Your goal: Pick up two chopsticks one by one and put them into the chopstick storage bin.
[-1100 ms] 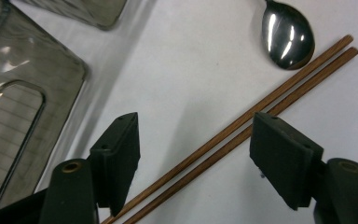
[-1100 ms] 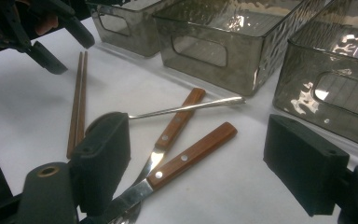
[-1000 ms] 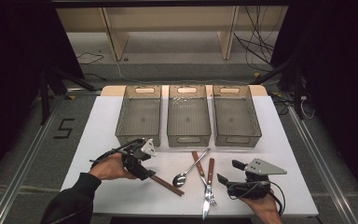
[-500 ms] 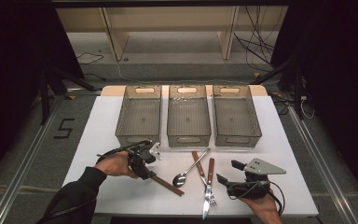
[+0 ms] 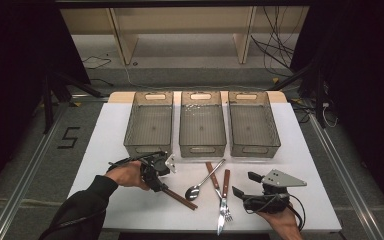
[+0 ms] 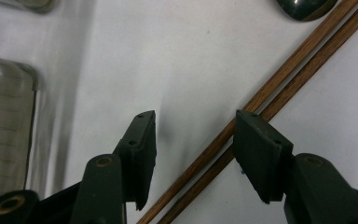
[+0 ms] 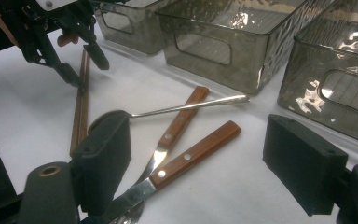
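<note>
here the left gripper (image 5: 161,179) sat tipped down over the near-left part of the white table (image 5: 310,165), its jaws just closing in around a pair of brown chopsticks (image 6: 279,88). jaws stood about half apart, one either side of the sticks; the right-hand pad lay against or over one stick, the other pad was clear of them, so no firm grip yet. chopsticks lay flat on the table, side by side, running diagonally, just left of a spoon (image 5: 202,182). right gripper (image 5: 250,186) rested near the front right edge, jaws wide, nothing between them. a knife (image 5: 215,182) and fork (image 5: 225,197) with wooden handles lay beside the spoon. three clear bins (image 5: 202,125) stood in a row behind. a "5" (image 5: 68,137) was marked on the floor at left.
</note>
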